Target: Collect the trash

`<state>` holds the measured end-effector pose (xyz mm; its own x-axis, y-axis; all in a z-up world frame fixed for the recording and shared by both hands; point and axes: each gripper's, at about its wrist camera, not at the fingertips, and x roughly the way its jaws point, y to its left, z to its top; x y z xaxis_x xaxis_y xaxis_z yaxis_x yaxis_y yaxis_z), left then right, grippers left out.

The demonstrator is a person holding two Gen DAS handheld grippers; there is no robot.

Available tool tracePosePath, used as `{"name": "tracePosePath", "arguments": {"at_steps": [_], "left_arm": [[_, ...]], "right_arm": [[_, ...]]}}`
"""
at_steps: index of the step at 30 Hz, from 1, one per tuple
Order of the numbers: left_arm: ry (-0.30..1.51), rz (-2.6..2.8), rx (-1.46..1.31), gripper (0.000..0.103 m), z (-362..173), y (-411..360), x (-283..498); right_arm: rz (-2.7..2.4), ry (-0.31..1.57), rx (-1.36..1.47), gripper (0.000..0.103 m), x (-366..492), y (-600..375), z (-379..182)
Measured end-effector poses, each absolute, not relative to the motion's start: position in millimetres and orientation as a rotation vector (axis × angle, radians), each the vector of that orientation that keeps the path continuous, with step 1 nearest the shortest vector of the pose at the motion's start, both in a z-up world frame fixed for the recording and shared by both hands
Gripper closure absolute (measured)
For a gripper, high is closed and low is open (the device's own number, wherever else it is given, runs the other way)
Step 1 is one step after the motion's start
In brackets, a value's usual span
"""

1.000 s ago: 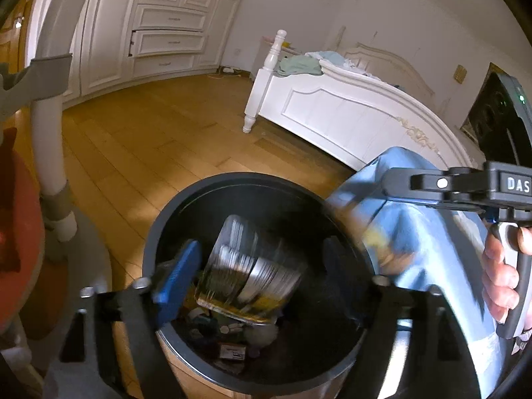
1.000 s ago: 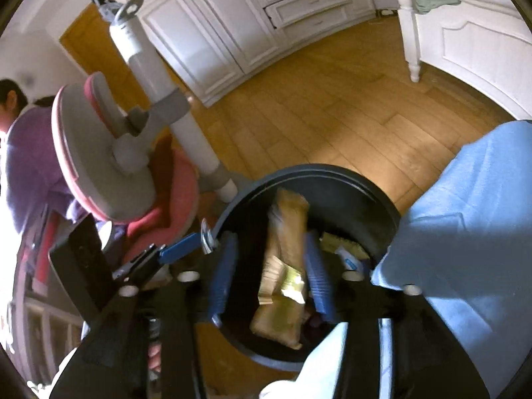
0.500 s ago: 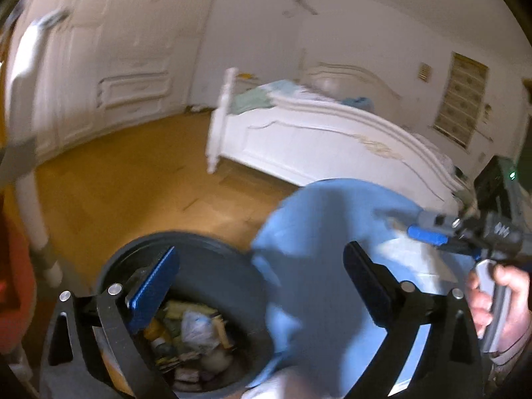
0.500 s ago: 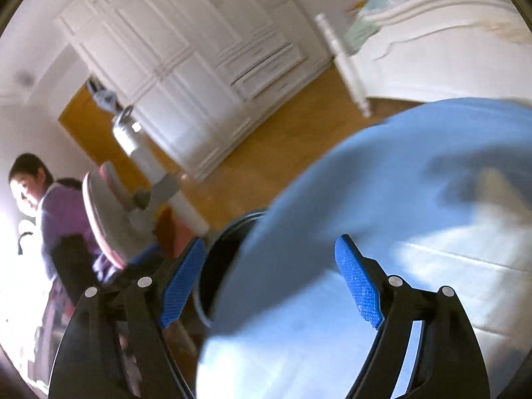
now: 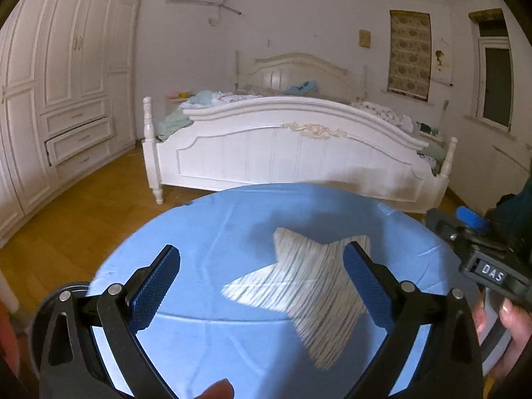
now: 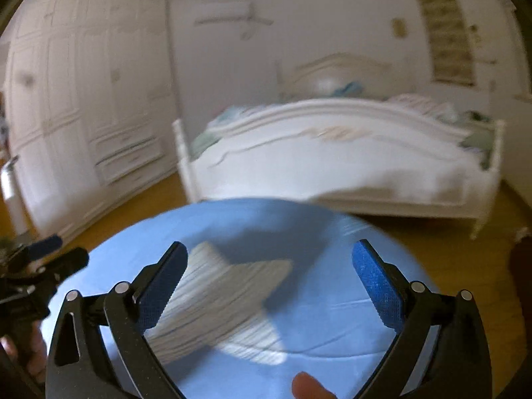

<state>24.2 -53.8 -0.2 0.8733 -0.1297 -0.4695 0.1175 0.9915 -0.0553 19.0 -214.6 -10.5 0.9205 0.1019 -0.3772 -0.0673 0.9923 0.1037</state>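
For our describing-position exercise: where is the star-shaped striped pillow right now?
The star-shaped striped pillow lies on the round blue-covered table, in front of the white bed. In both wrist views it sits between the open fingers, nearer the right one in the left view.

Black claw (image 5: 262,289) frame, blue ridged pads (image 5: 154,291), silver screws

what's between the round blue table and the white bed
In the left wrist view, only a bare strip of wooden floor separates the blue table from the bed's white footboard; nothing stands on it.
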Motion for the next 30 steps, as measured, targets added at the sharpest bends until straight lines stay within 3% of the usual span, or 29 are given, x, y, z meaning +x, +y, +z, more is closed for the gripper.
{"name": "tracePosePath", "arguments": {"at_steps": [9,20,30], "left_arm": [[0.477,-0.125,-0.023,0.005,-18.6,-61.6,28.3],[0.425,-0.145,-0.058,0.005,-12.7,-58.0,18.7],[0.389,-0.133,-0.026,0.005,-7.4,-64.1,6.3]], "right_arm": [[-0.055,0.315,0.092,0.005,10.4,-232.9,-21.1],[-0.099,0.134,0.131,0.005,-37.6,-232.5,-4.2],[-0.094,0.083,0.074,0.005,-51.5,-222.8,1.6]]}}
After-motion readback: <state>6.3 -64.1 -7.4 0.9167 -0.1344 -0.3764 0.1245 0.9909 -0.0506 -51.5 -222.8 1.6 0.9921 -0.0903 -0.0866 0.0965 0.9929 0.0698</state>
